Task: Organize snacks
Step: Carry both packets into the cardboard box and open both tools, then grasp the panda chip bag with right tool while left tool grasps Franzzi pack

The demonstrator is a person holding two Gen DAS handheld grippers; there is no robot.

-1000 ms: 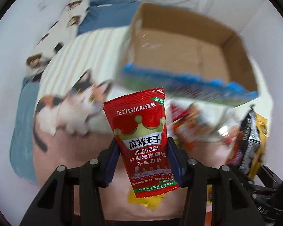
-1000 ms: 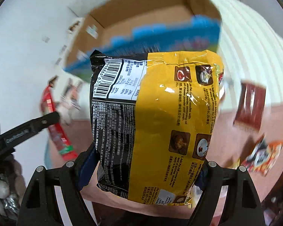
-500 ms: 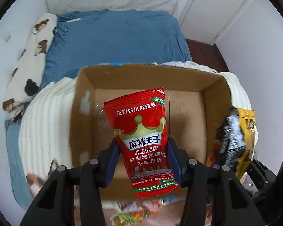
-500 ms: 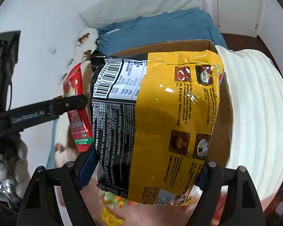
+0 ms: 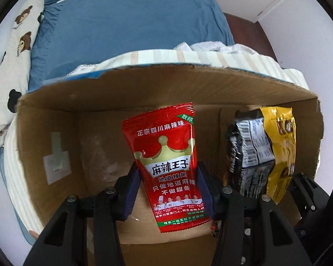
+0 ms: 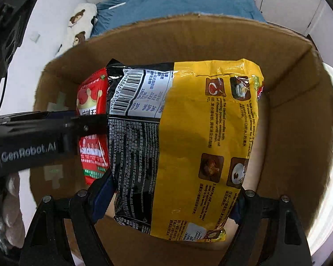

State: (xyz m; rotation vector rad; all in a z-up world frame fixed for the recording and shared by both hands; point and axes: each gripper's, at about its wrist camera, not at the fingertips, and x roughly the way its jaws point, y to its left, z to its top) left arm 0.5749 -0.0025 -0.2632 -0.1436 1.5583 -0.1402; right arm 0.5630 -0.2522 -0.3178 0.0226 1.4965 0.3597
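Left gripper: clamped on the lower half of a red spicy-strip packet, mid-frame, hanging inside the cardboard box above its bare floor. Right gripper: spread wide yet pinching a yellow-and-black instant noodle packet, centre of its view, also within the box walls. Best lowered close to the floor, then released side by side, red packet left, noodles right, clear of each other's fingers.

Matte black forked left claw and right claw with blue pads inside the fingers, round silver screws along the arms, white "GenRobot.AI" lettering on one side.
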